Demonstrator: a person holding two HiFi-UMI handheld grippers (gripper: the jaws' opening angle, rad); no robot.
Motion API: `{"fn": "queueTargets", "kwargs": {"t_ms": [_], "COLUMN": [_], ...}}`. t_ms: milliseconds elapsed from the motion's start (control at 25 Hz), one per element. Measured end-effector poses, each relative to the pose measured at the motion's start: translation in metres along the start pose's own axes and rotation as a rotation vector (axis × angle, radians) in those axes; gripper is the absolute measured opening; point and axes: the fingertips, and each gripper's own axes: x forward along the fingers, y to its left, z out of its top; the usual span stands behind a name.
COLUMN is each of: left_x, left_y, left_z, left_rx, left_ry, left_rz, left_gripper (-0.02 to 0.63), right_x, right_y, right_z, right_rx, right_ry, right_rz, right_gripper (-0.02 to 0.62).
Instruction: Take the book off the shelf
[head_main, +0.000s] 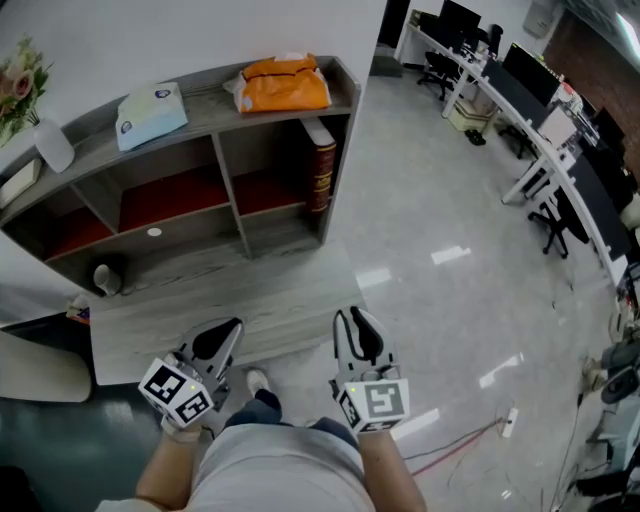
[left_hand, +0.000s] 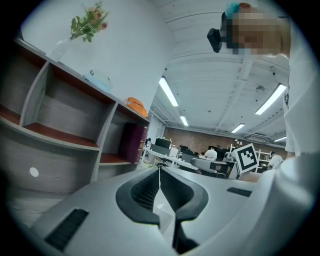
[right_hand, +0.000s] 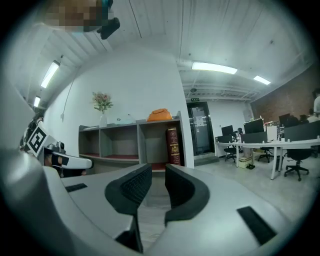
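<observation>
A thick dark red book stands upright at the right end of the grey shelf's right-hand compartment. It also shows in the right gripper view as a book straight ahead, and in the left gripper view as a dark book. My left gripper and right gripper hang close to my body, well short of the shelf, side by side. The left gripper has its jaws touching. The right gripper is shut with nothing between its jaws.
On the shelf top lie an orange bag, a pale blue packet and a vase of flowers. A low grey platform lies before the shelf. Office desks and chairs stand at the right; a cable runs across the floor.
</observation>
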Motion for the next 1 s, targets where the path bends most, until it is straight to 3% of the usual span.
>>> {"fn": "queueTargets", "kwargs": {"t_ms": [520, 1000], "left_x": [0.005, -0.002], "left_y": [0.110, 0.151], "left_z": [0.038, 0.052], "left_rx": [0.025, 0.020], "left_ry": [0.002, -0.002], "left_rz": [-0.055, 0.069], "left_gripper": [0.017, 0.017], "right_x": [0.125, 0.227], "right_y": [-0.007, -0.047], "right_z": [0.055, 0.098], "right_rx": [0.010, -0.061], "right_ry": [-0.112, -0.116], "right_rz": [-0.135, -0.175], "right_gripper": [0.111, 0.228]}}
